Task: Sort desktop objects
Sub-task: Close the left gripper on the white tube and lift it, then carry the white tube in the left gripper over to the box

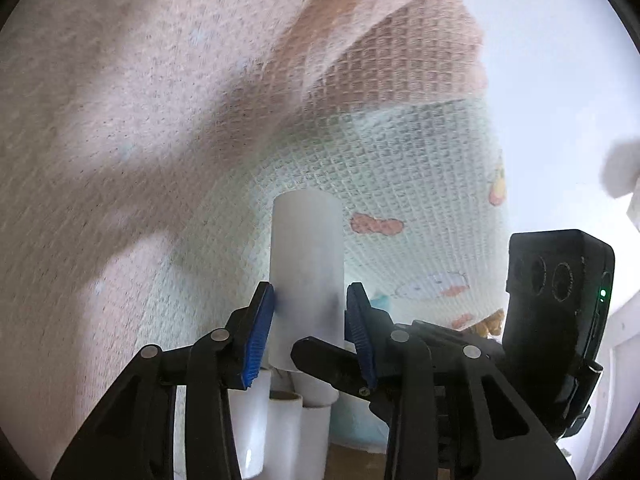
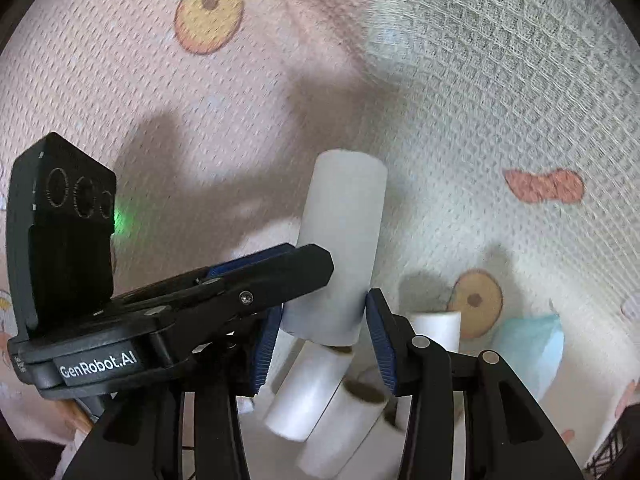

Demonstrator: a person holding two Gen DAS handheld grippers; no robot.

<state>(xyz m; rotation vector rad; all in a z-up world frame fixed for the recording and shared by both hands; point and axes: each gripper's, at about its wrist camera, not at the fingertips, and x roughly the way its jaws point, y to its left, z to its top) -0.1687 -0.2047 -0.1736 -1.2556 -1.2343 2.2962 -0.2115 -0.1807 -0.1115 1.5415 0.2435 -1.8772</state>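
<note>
The white roll stands lengthwise ahead between both grippers, the right gripper clamped on its lower end and the left gripper pinching the same end crosswise, above the loose white rolls on the patterned cloth.

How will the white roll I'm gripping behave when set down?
The white roll is cylindrical, so it would likely roll on its side. Tall and narrow, it may tip upright. Probably light: loose rolls below show hollow cores.
</note>
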